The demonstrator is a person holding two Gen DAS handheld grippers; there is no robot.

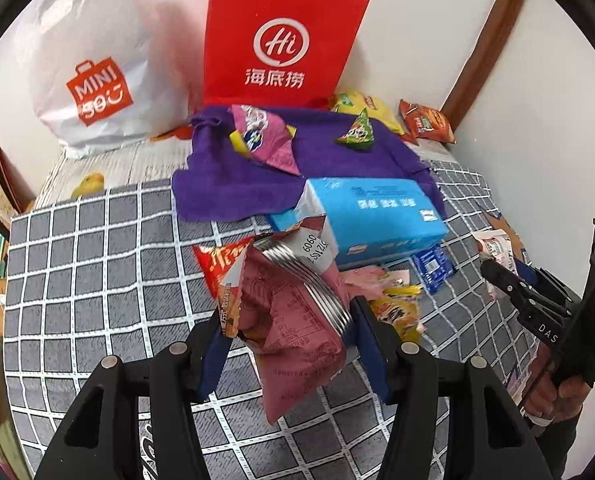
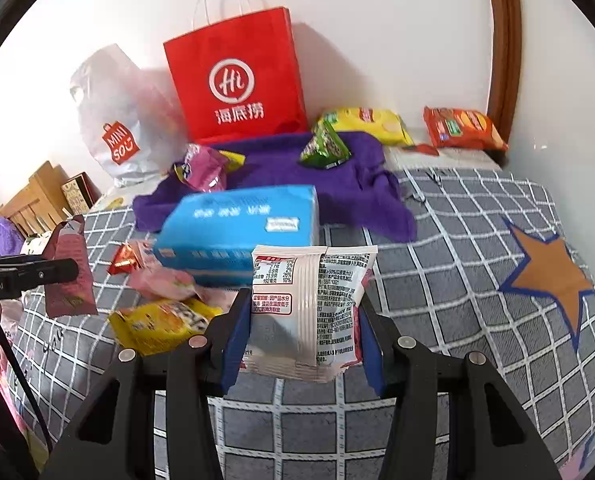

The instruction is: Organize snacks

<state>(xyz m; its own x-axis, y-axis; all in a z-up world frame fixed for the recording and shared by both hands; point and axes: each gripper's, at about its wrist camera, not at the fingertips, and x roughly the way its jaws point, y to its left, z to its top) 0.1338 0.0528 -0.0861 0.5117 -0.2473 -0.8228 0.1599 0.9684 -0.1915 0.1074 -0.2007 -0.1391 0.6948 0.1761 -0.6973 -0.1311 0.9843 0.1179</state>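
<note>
My left gripper point(image 1: 291, 332) is shut on a dark pink snack packet point(image 1: 285, 296), lifted above the grey checked bedspread point(image 1: 97, 280). That gripper and its packet point(image 2: 71, 276) also show at the left edge of the right wrist view. My right gripper point(image 2: 303, 304) is shut on a white snack packet point(image 2: 313, 280) with printed labels, held upright off the bed. More snacks lie below: a red packet point(image 1: 217, 264), a yellow packet point(image 2: 161, 320) and a pale pink one point(image 2: 165, 280).
A blue tissue pack point(image 2: 237, 232) lies on the edge of a purple towel point(image 2: 361, 184), which carries a pink packet point(image 2: 201, 168) and a green one point(image 2: 325, 148). A red paper bag point(image 2: 237, 84), a white plastic bag point(image 2: 117, 128), and yellow point(image 2: 365, 120) and orange point(image 2: 461, 128) bags line the wall.
</note>
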